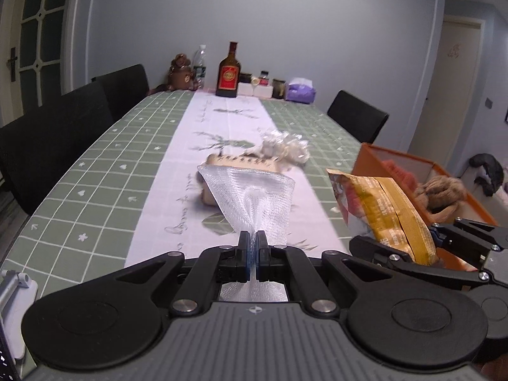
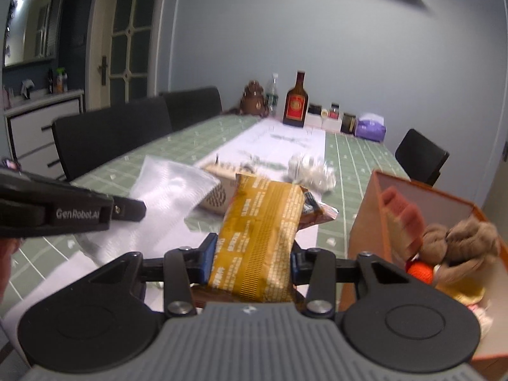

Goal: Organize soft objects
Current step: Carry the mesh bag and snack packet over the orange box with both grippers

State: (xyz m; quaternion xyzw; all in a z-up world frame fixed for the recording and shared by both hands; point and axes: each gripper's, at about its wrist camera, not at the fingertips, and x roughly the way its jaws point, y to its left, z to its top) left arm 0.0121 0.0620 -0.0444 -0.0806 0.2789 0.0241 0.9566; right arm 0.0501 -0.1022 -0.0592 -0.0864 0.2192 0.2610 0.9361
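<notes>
My left gripper [image 1: 253, 244] is shut on a white mesh net [image 1: 250, 197] and holds it above the table; the net also shows in the right wrist view [image 2: 171, 190]. My right gripper [image 2: 252, 254] is shut on a yellow-brown snack packet [image 2: 260, 235], held beside the orange box [image 2: 365, 222]; the packet shows at the right in the left wrist view [image 1: 390, 212]. The box holds a brown plush toy [image 2: 460, 241] and other soft items. A beige patterned object [image 1: 241, 163] and a crumpled clear wrapper [image 1: 285, 147] lie on the white runner.
The table has a green checked cloth [image 1: 95, 171]. At its far end stand a brown bottle [image 1: 228, 71], a water bottle [image 1: 200, 63], a brown figure [image 1: 181, 74], jars and a purple tissue pack [image 1: 301, 90]. Black chairs [image 1: 54, 127] line both sides.
</notes>
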